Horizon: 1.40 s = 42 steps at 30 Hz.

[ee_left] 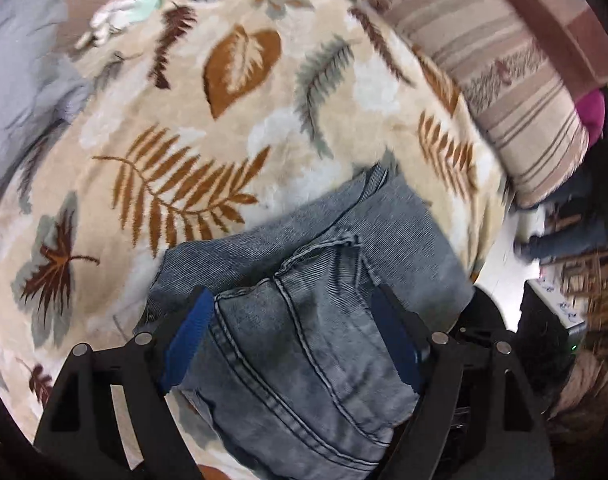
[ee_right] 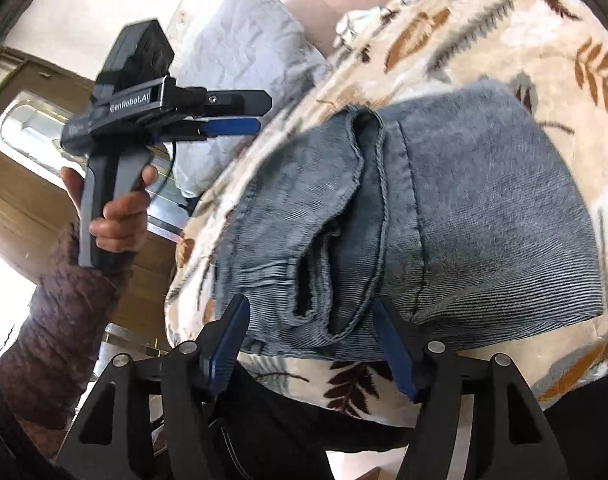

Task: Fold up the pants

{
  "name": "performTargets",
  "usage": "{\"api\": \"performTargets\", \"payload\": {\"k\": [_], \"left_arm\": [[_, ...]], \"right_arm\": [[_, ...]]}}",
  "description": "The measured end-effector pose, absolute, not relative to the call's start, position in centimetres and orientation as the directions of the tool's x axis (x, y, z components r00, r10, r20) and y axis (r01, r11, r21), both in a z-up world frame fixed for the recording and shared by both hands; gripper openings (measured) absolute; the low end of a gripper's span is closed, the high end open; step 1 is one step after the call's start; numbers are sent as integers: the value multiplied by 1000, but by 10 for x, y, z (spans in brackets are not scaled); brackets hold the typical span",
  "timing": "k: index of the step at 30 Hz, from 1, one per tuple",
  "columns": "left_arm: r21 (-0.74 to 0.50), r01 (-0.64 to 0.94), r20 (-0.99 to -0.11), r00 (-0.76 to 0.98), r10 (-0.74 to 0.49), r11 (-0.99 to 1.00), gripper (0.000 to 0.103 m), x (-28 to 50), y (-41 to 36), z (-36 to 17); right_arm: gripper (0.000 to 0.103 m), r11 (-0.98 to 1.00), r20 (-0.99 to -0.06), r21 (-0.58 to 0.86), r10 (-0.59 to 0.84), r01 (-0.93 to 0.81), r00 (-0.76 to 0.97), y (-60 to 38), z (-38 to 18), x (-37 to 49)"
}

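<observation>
The grey-blue denim pants [ee_left: 315, 280] lie folded into a compact bundle on a leaf-patterned blanket [ee_left: 208, 128]. My left gripper [ee_left: 294, 304] hovers over the bundle, jaws wide open, the denim showing between its blue pads. In the right wrist view the pants [ee_right: 443, 220] show their waistband and stacked layers. My right gripper [ee_right: 309, 316] is open at the bundle's near edge, holding nothing. The left gripper [ee_right: 260, 112] also shows there, held up in a hand, off to the left of the pants.
A striped pillow [ee_left: 499, 64] lies at the blanket's far right. A grey-blue quilted pillow [ee_right: 248, 60] lies beyond the blanket's left side. The bed edge drops to the floor and furniture [ee_left: 575, 288] at right. A wooden cabinet [ee_right: 16, 184] stands at left.
</observation>
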<state>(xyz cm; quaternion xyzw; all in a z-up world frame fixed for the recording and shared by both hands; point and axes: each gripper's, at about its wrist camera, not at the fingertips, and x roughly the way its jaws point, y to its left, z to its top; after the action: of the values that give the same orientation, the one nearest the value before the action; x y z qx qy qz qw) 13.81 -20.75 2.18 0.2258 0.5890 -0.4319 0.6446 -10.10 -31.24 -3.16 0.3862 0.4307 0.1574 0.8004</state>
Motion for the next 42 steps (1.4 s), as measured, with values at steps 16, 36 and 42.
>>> {"api": "performTargets", "payload": {"k": [16,36,42], "left_arm": [[-259,840,-896,-25,-443,477,19,99,-186,46],[-413,597,-838,46,-543,688,64,99,-191,41],[-479,373,-829,106,-550,795,68,118,-102,21]], "right_arm": [[13,602,-466,796,676,-63,572,-297,-4,-92],[57,648,-543,748,472,144,695,-427,-24,-125],[60,659,-549,745,515,106,658,-428,-28,-48]]}}
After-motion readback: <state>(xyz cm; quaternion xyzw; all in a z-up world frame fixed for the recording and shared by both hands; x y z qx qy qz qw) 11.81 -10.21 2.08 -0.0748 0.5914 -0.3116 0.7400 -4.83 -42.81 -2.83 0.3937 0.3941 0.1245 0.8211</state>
